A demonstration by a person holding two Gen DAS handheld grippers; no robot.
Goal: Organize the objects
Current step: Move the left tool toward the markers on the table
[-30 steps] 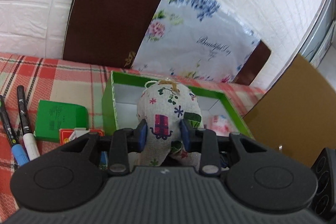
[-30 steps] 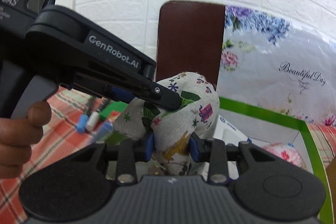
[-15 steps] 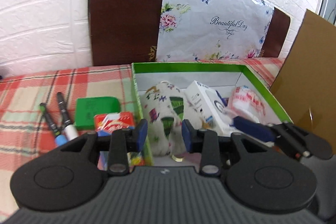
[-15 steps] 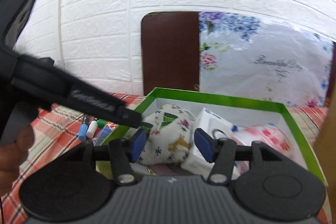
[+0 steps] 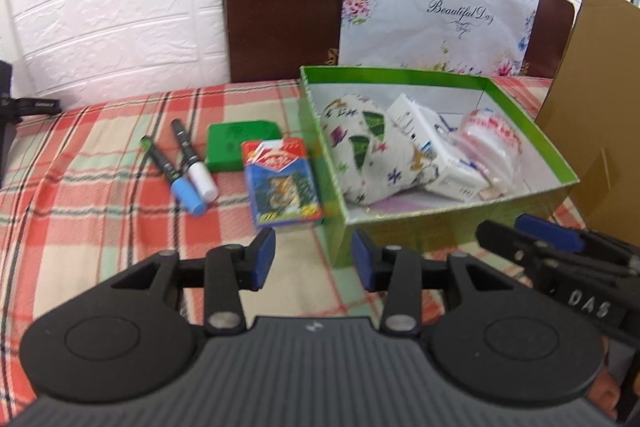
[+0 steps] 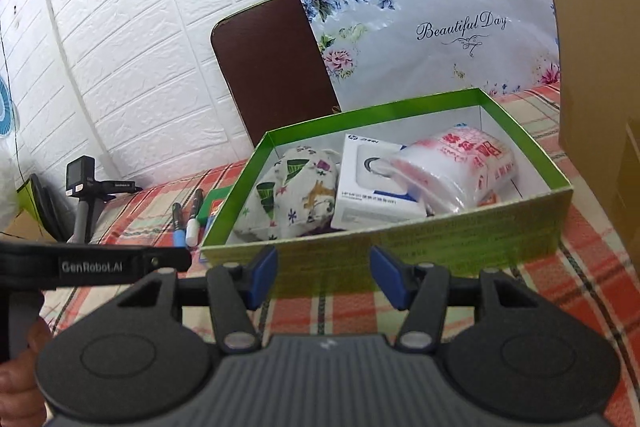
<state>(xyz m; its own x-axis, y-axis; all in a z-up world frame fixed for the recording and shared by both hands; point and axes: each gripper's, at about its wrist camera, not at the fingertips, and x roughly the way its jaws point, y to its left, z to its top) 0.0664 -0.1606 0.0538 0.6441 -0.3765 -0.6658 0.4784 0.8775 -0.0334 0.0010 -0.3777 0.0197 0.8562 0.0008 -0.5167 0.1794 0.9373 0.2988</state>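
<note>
Cloth pouch (image 5: 370, 157) in green box (image 5: 448, 227) (beyond both empty grippers)

L gripper (image 5: 312, 259): fingers just opening, empty | R gripper (image 6: 323, 278): fingers apart, empty

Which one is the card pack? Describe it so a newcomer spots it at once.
Start at the green box on the plaid tablecloth. Lying flat on the cloth just outside the box's left wall is the card pack. Unlike the plain green case behind it and the two markers further left, it is red and blue with a printed picture.
</note>
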